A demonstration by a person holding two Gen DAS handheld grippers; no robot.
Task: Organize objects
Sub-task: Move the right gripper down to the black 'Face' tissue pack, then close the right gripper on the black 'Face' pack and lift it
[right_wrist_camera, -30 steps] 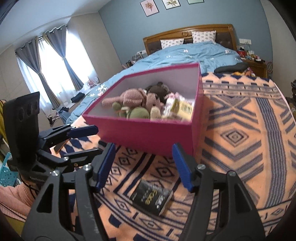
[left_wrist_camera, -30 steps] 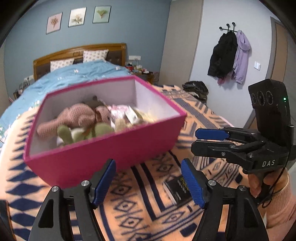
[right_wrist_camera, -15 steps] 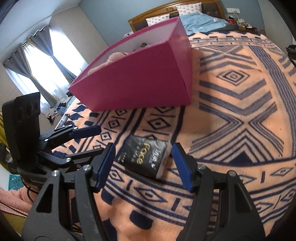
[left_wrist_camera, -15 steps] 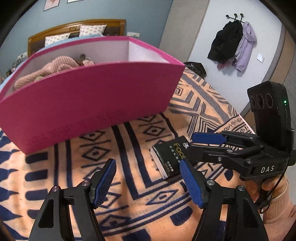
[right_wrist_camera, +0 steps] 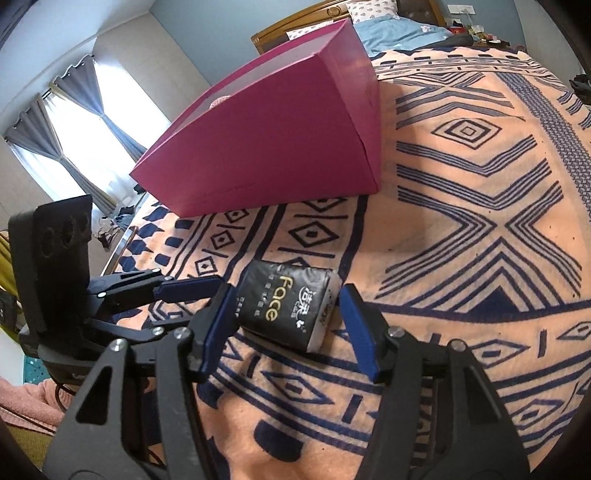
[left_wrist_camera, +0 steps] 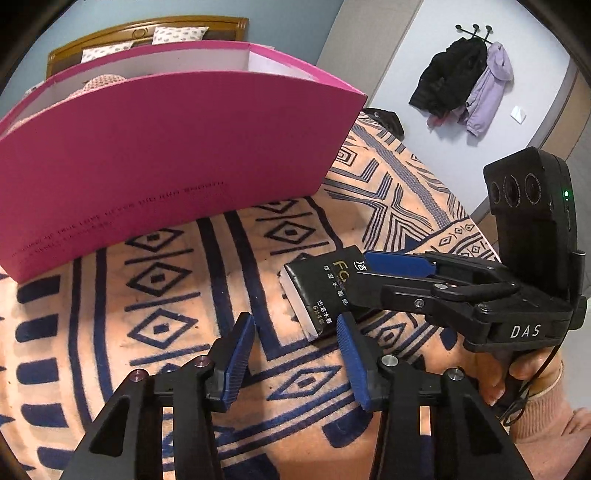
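A black tissue pack (right_wrist_camera: pixel 286 304) marked "face" lies on the orange and navy patterned blanket (right_wrist_camera: pixel 461 229). My right gripper (right_wrist_camera: pixel 286 325) is open, low over the blanket, with its blue fingers on either side of the pack. In the left wrist view the pack (left_wrist_camera: pixel 317 290) lies just ahead of my open, empty left gripper (left_wrist_camera: pixel 295 347), and the right gripper (left_wrist_camera: pixel 373 280) reaches over it from the right. A pink box (left_wrist_camera: pixel 166 147) stands behind on the blanket; a knitted toy barely shows over its rim.
The pink box (right_wrist_camera: pixel 273 140) stands close behind the pack. A bed with a wooden headboard (left_wrist_camera: pixel 147 29) is at the back. Jackets (left_wrist_camera: pixel 465 81) hang on the right wall. Curtained windows (right_wrist_camera: pixel 92 122) are at the left.
Both grippers have dropped down towards the blanket and closer to the tissue pack. The right gripper's fingers now straddle the pack. The box interior has dropped out of sight behind its wall.
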